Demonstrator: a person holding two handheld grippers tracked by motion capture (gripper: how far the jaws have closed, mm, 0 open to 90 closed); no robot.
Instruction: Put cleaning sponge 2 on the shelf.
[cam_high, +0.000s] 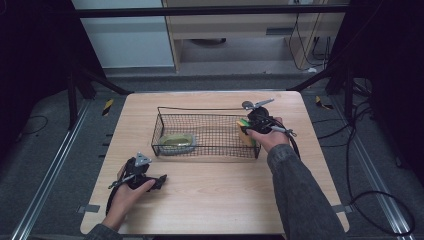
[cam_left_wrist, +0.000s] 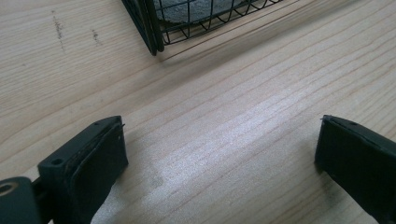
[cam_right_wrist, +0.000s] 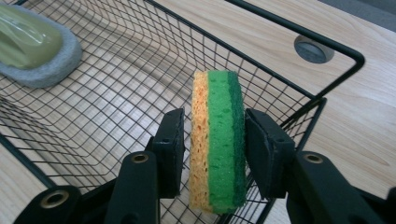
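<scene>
A pale wooden table stands in a dark room and carries a black wire basket. Over the basket's right end, the right gripper has a sponge standing on edge between its pads; the pads seem to lie at both faces, but I cannot tell if they still press. The sponge has three layers: a porous orange-yellow one, a bright green one and a thin dark green scouring side. The left gripper rests on the table near the front left, its jaws spread wide around nothing. A grey-and-green scrubber lies in the basket's left end.
</scene>
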